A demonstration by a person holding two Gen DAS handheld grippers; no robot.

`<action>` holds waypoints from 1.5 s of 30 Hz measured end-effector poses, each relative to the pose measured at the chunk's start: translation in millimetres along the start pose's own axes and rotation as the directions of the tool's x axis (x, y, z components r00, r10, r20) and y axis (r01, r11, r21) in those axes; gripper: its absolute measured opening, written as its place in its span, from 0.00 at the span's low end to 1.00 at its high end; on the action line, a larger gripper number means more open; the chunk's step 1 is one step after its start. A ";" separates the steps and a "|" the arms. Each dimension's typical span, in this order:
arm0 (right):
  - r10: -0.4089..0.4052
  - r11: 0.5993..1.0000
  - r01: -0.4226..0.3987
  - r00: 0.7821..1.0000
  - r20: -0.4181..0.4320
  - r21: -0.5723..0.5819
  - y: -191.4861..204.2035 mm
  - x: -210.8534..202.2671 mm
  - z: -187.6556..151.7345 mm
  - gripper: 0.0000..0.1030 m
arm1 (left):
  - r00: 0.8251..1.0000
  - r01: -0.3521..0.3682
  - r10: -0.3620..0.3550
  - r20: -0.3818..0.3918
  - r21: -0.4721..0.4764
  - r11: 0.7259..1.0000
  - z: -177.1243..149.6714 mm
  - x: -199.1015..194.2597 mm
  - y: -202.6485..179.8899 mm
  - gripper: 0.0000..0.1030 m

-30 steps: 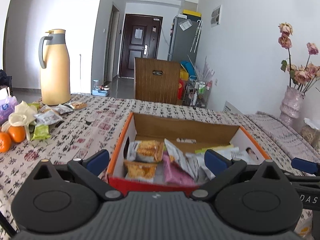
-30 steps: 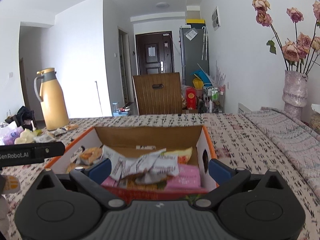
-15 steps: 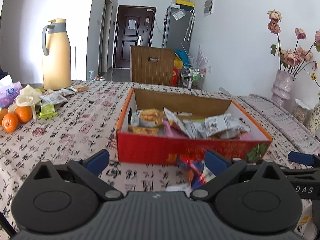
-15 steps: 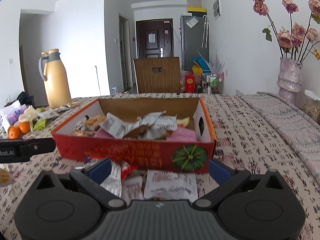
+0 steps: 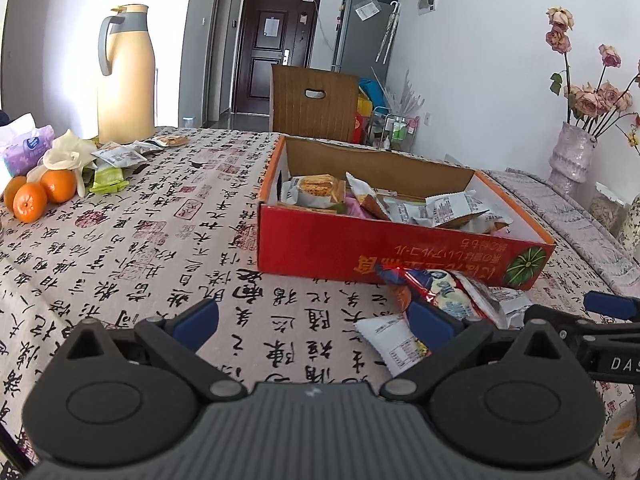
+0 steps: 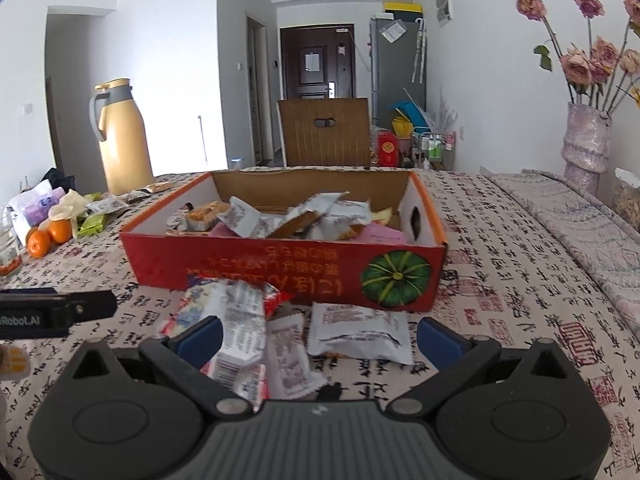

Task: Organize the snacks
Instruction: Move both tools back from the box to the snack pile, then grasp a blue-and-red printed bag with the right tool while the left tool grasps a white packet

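Observation:
A red cardboard box [image 5: 400,252] [image 6: 280,268] with several snack packets inside sits mid-table. Loose packets lie on the cloth in front of it: a red-and-white wrapper [image 5: 436,284] [image 6: 228,316], a white packet [image 5: 392,340] [image 6: 360,330] and a narrow white one [image 6: 290,360]. My left gripper [image 5: 314,320] is open over bare cloth, left of the loose packets, holding nothing. My right gripper [image 6: 318,338] is open low over the loose packets, which lie between its fingers; no grip is closed on them.
A yellow thermos jug [image 5: 126,76] stands at the back left, with oranges [image 5: 40,192], a tissue pack and small packets around it. A vase of dried roses [image 6: 586,140] stands at the right. A wooden chair [image 6: 324,132] is behind the table.
Both grippers have pulled back from above the box toward the table's near edge and dropped lower. The loose packets in front of the box have come into view.

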State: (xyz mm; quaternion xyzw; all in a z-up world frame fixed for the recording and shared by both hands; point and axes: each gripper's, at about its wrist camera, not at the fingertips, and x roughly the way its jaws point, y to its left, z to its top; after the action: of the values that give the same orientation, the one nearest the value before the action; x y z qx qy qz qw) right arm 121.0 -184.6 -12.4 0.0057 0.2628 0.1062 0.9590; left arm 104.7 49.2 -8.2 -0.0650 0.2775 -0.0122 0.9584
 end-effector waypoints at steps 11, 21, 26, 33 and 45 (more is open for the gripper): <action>0.056 0.998 -0.057 0.998 -0.034 -0.034 35.7 23.0 14.0 1.00 | 0.999 -0.030 0.030 0.016 -0.004 1.000 3.9 -4.4 19.7 1.00; 0.055 0.998 -0.059 0.992 -0.114 -0.031 50.7 47.6 11.3 1.00 | 0.999 -0.034 0.034 0.008 -0.017 0.999 2.7 -2.2 28.9 1.00; 0.056 0.998 -0.061 0.988 -0.142 -0.032 53.9 56.5 8.0 1.00 | 0.999 -0.034 0.034 0.004 -0.021 0.999 1.9 -0.7 29.9 1.00; 0.078 0.995 -0.087 0.984 -0.157 -0.056 60.8 60.4 3.7 0.74 | 0.999 -0.034 0.034 -0.003 -0.025 0.999 0.4 -0.2 30.9 1.00; 0.129 0.991 -0.131 0.990 -0.062 -0.034 48.5 33.6 6.5 0.58 | 0.999 -0.035 0.035 -0.011 -0.009 0.999 0.4 2.2 24.7 1.00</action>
State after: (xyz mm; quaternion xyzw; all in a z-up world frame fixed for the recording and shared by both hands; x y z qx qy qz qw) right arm 142.7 -129.9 -20.5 0.0016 0.2882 0.1734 0.9417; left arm 106.5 73.6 -12.3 -0.0646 0.2838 0.0055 0.9567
